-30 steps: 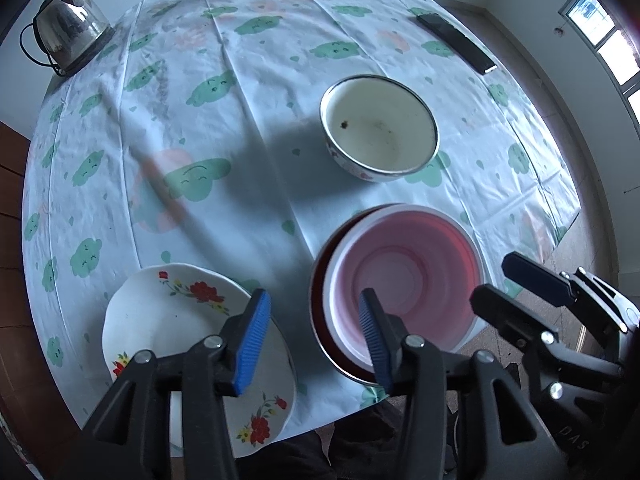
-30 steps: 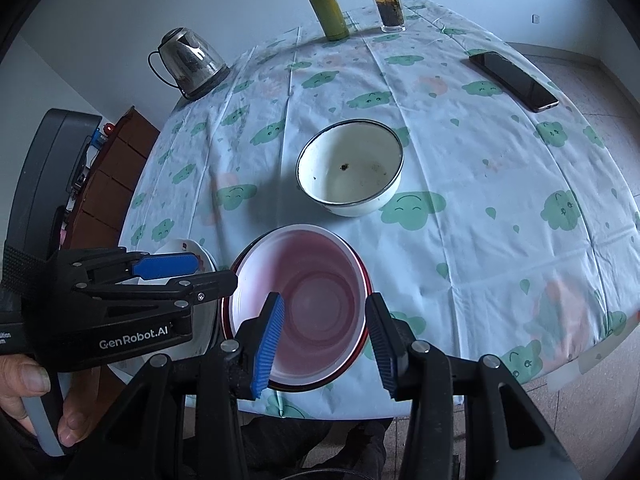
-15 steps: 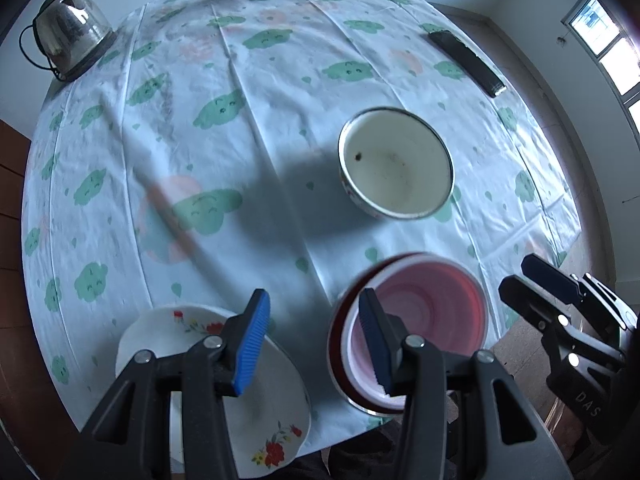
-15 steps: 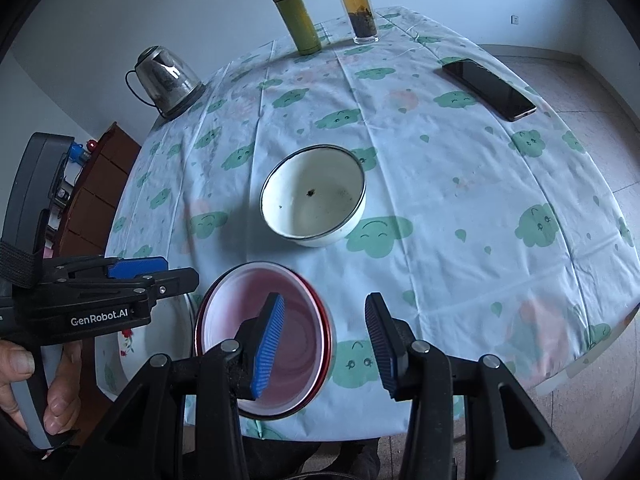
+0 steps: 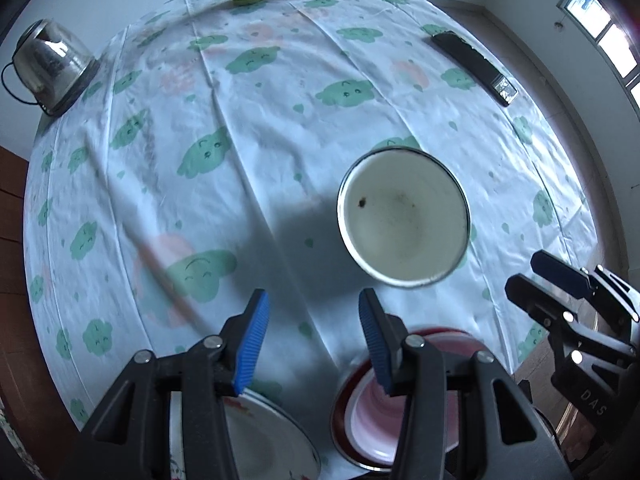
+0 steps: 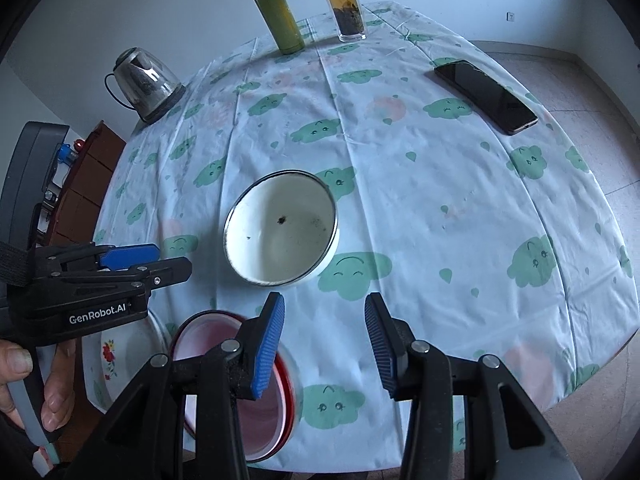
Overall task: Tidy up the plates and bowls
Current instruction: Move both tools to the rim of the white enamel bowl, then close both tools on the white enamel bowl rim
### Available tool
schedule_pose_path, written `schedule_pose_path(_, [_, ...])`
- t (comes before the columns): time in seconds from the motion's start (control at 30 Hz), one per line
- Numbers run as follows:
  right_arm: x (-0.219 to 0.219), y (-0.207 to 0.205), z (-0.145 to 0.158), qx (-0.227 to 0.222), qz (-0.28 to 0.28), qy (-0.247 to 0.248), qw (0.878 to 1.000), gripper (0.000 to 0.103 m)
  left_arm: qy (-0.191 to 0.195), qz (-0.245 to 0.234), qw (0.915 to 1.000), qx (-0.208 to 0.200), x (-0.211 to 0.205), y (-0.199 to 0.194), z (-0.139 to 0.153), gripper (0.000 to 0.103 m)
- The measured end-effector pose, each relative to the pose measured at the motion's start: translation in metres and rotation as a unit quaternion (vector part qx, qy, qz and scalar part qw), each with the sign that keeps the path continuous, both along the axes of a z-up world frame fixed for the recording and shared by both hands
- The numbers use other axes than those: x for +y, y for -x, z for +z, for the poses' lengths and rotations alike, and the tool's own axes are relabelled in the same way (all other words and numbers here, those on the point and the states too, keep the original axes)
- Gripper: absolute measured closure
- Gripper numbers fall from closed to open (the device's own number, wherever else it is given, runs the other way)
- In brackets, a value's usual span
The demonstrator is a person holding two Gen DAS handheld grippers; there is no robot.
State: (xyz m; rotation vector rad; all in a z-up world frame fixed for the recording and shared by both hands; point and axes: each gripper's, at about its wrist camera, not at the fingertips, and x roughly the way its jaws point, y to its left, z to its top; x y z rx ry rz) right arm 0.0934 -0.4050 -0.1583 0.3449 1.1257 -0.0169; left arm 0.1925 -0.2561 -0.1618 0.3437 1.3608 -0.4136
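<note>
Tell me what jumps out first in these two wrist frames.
The white enamel bowl sits mid-table on the cloud-print tablecloth, specks inside, just ahead of both grippers. Near the table edge, the pink bowl sits nested in a red-rimmed one beside the floral plate. The left gripper and right gripper both hang open, holding nothing.

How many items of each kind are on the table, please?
Bowls: 2, white bowl and pink bowl
Plates: 1, flowered plate
Kettles: 1, kettle
Bottles: 2, green flask and tea bottle
Phones: 1, phone
Total: 7
</note>
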Motion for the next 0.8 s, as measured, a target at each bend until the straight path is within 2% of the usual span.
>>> schedule_pose_path(0.3, [-0.009, -0.027, -0.014, 0.028, 0.007, 0.0, 1.0, 0.058, -0.009, -0.003, 0.9999, 0.005, -0.013, -0.016, -0.011, 0.056])
schedule_pose_path(0.8, [-0.009, -0.064, -0.032, 0.059, 0.03, -0.011, 0.998, 0.069, -0.024, -0.009, 0.9994, 0.023, -0.026, -0.036, -0.034, 0.057])
